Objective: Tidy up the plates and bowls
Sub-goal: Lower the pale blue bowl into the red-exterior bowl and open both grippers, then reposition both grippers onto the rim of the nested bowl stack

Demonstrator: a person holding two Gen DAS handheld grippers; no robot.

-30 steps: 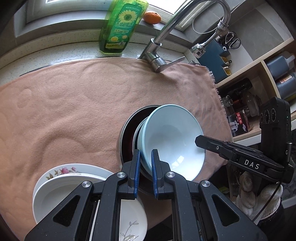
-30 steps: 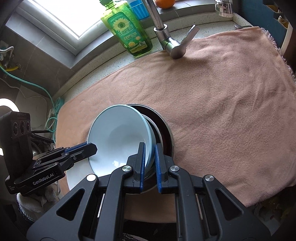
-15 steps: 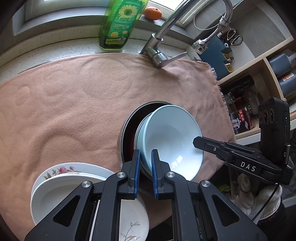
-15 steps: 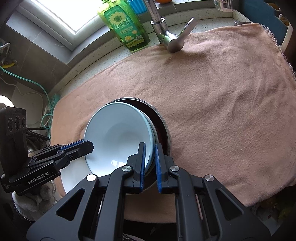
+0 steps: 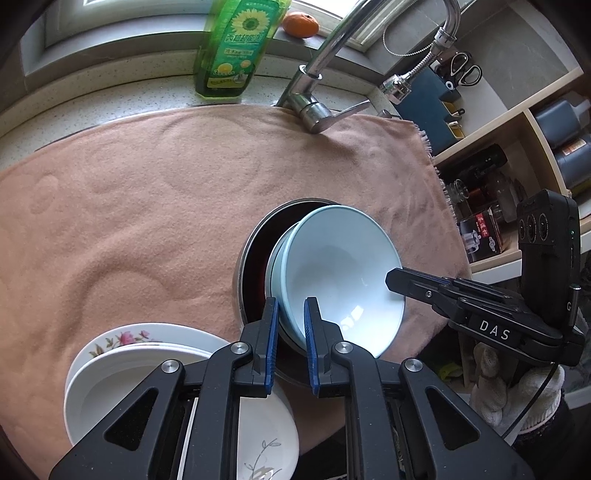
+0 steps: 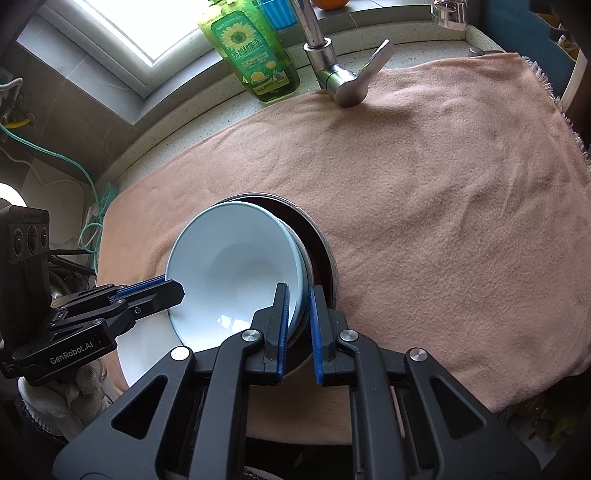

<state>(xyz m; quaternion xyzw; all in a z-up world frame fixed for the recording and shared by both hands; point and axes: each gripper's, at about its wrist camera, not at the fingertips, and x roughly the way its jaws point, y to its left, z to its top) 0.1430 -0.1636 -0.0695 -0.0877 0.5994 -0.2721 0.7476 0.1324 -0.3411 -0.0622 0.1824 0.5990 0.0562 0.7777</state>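
Note:
Two nested light blue bowls lean tilted inside a steel bowl with a dark inside. My left gripper has the bowls' near rim between its blue pads; its jaws are opening slightly, though the pads still touch the rim. From the other side my right gripper is shut on the opposite rim. Each gripper shows in the other's view: the right gripper and the left gripper. White plates, one with flowers, are stacked at the lower left.
A tan towel covers the counter. A faucet and a green soap bottle stand at the back. An orange lies on the sill. Shelves with jars are at the right.
Both grippers keep their hold on the blue bowls' rims. The scene has only shifted slightly in the views.

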